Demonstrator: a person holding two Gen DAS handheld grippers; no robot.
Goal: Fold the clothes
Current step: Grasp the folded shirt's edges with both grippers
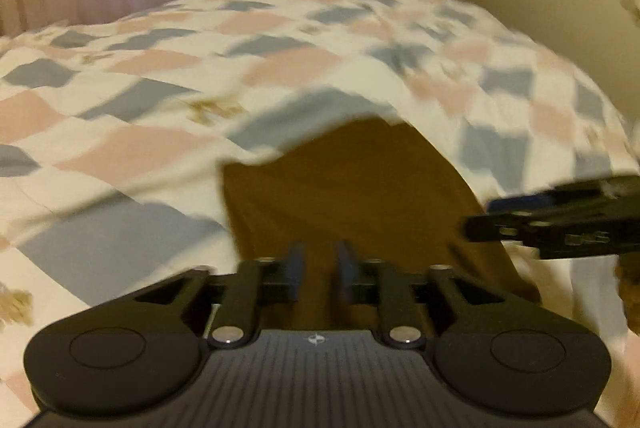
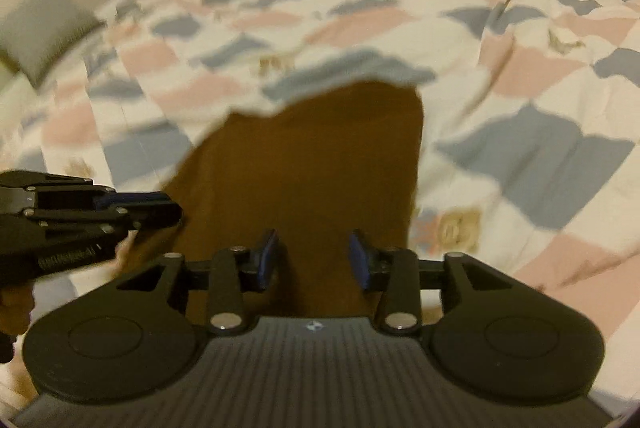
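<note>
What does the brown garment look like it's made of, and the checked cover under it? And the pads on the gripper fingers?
Brown garment: probably a soft knit such as cotton jersey; matte, no sheen, drapes limply. Blur hides the weave.
Checked cover: a woven or quilted bedspread by its look; matte, with soft creases.
Finger pads: blue, likely rubber or soft plastic, on black hard-plastic arms.

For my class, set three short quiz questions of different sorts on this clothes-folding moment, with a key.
1. True or false: the brown garment lies on a checked bedspread.
2. Which gripper has the wider gap between its fingers? A) left gripper B) right gripper
3. Fill in: a grey ___ sits near the wall in the right wrist view.

Key: 1 true. 2 B; both straddle the garment's near edge, and blur hides whether either grips it. 3 cushion.
</note>
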